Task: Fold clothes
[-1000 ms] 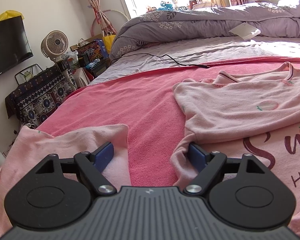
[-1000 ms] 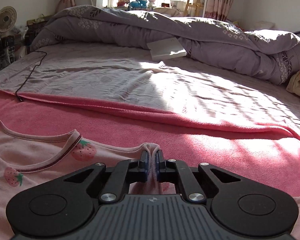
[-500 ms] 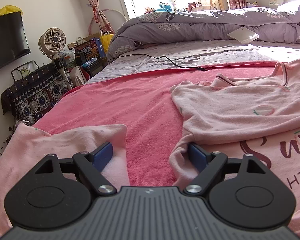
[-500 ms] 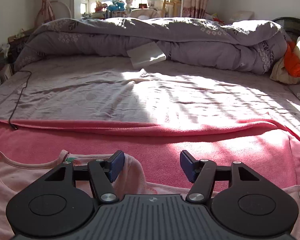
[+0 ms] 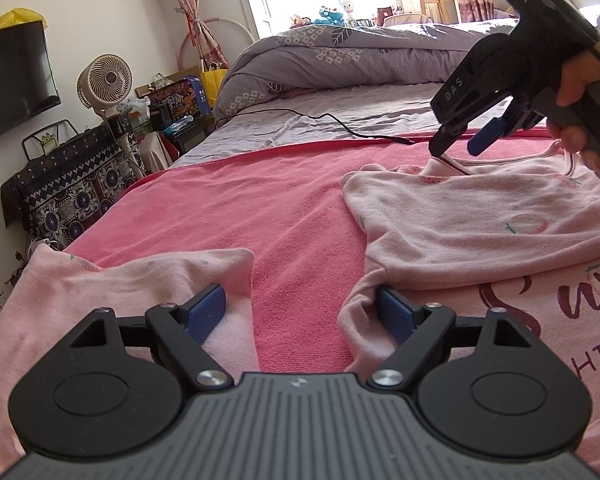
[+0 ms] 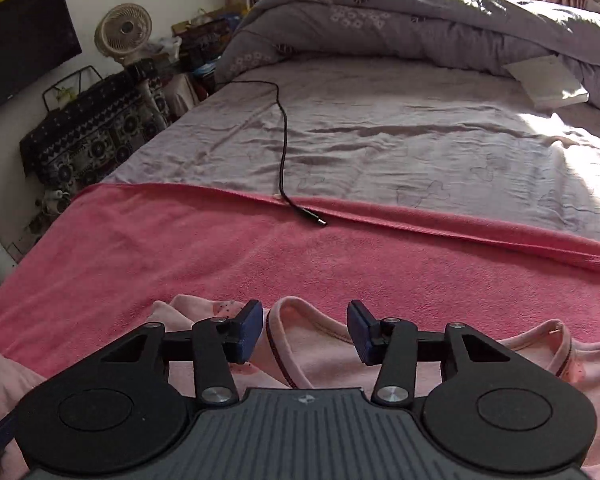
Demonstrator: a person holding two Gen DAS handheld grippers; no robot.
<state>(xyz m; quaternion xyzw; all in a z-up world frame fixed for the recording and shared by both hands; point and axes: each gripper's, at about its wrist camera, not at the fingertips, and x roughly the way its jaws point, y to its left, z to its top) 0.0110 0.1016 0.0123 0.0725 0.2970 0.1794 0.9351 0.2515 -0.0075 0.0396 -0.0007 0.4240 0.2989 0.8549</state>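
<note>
Shirt (image 5: 480, 224): pink, lies on the red blanket (image 5: 260, 200); one sleeve already turned in across the chest, collar toward the far side of the bed.
Collar (image 6: 312, 332): sits directly between the right fingers, its trim visible.
Left gripper (image 5: 300, 312): released, jaws wide, low over the shirt's near side edge; right pad touches a bunched fold, left pad rests over a second pink piece (image 5: 120, 288).
Right gripper (image 6: 304, 328): released, jaws wide, nothing held, poised at the collar.
Step in hand (judged): take new grips for the next fold.
Method: close the right jaws on the collar edge or shoulder seam, through both layers; close the left on the side edge only.
Caution: keep the second pink piece out of the left grip.
Cable (image 6: 284, 160): lies beyond the shirt; keep clear.
</note>
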